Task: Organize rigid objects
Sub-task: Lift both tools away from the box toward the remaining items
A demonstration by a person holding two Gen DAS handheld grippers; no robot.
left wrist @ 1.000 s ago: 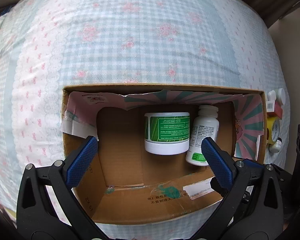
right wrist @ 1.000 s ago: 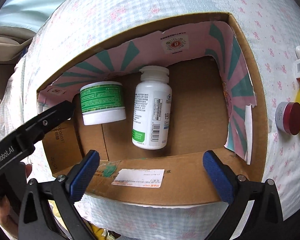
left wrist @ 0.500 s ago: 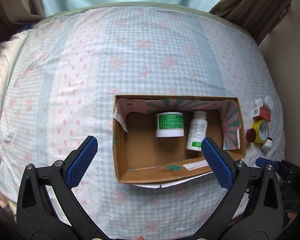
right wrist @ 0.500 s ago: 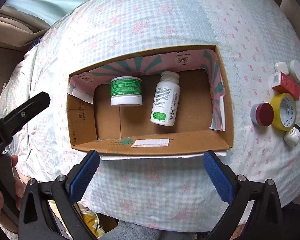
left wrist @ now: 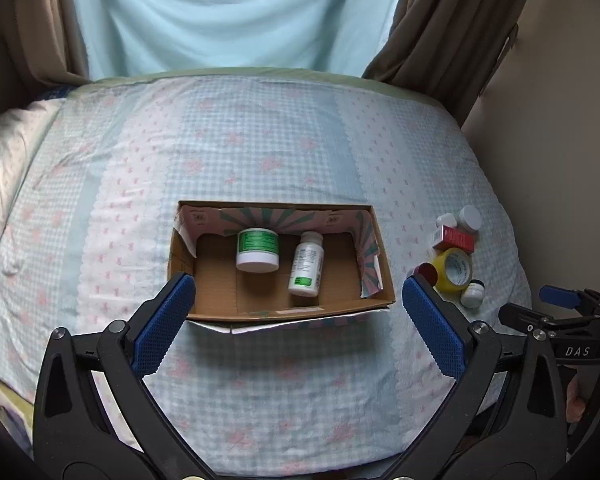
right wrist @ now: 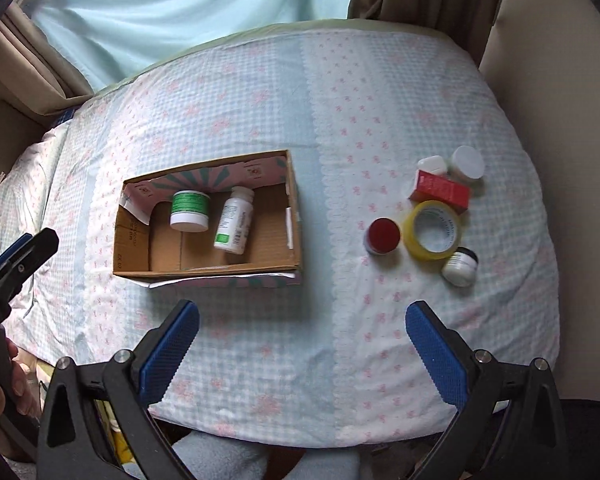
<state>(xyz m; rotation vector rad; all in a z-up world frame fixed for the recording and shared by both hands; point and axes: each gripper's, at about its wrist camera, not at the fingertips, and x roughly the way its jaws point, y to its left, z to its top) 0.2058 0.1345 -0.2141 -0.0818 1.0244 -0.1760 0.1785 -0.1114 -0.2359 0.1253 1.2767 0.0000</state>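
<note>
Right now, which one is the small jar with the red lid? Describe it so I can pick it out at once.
Look past the right-hand end of the cardboard box on the bed, to the cluster of loose items on the checked bedspread. The red-lidded jar is the cluster's nearest member to the box, directly beside the yellow tape roll. Its flat, round red top sets it apart; the other jars have white or dark lids.

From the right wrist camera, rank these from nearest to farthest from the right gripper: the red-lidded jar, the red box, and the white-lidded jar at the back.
From the right gripper:
1. Red-lidded jar, front left of the cluster.
2. Red box, behind the yellow tape roll.
3. White-lidded jar, back right.
</note>
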